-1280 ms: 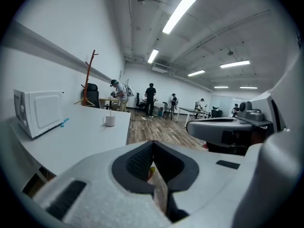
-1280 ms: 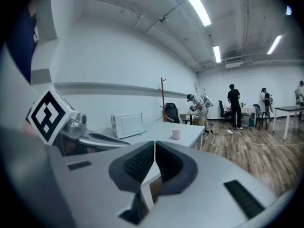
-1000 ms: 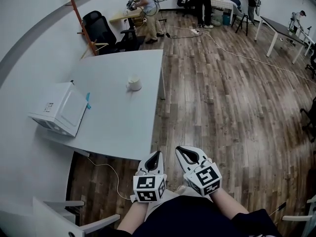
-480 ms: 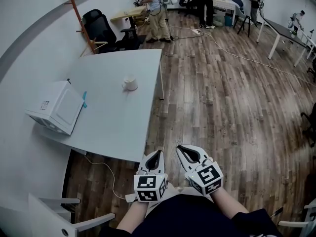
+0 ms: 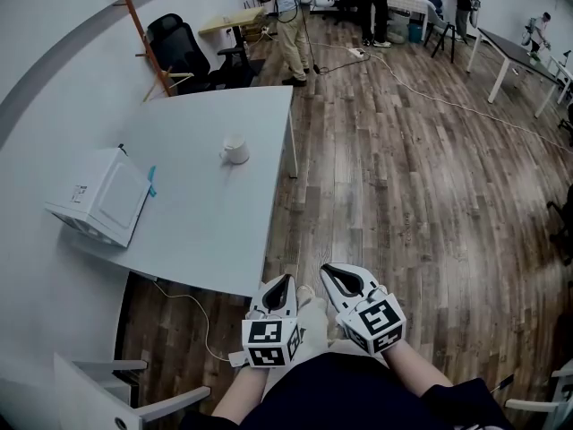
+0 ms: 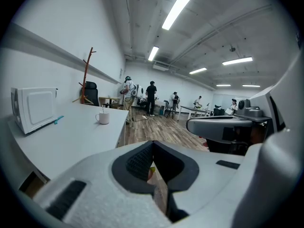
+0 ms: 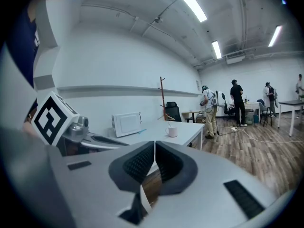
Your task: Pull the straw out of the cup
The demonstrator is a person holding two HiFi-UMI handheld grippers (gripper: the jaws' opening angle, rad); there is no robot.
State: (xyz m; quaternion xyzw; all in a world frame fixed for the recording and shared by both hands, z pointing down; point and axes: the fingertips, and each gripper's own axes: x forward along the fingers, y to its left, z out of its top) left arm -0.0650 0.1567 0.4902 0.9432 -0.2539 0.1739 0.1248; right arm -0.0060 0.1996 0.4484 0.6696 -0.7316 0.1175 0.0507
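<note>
A white cup [image 5: 235,149] with a thin straw in it stands on the white table [image 5: 206,213], near its far right edge. It also shows small in the left gripper view, cup [image 6: 102,118], and in the right gripper view, cup [image 7: 172,131]. Both grippers hang low in front of the person's body, well short of the table. My left gripper [image 5: 280,281] is shut with nothing in it, jaws meeting at the tips [image 6: 153,144]. My right gripper [image 5: 329,272] is shut and holds nothing as well [image 7: 155,144].
A white microwave [image 5: 98,195] sits at the table's left side. A black office chair [image 5: 183,52] and a wooden coat stand [image 5: 139,25] are behind the table. People stand at the far desks [image 5: 291,16]. A cable runs over the wood floor [image 5: 421,88]. A grey chair [image 5: 116,392] is bottom left.
The view has shifted slightly, so the table and cup sit a little lower left. A person at the back has walked right. A light shoe now shows between the grippers, which stay shut.
</note>
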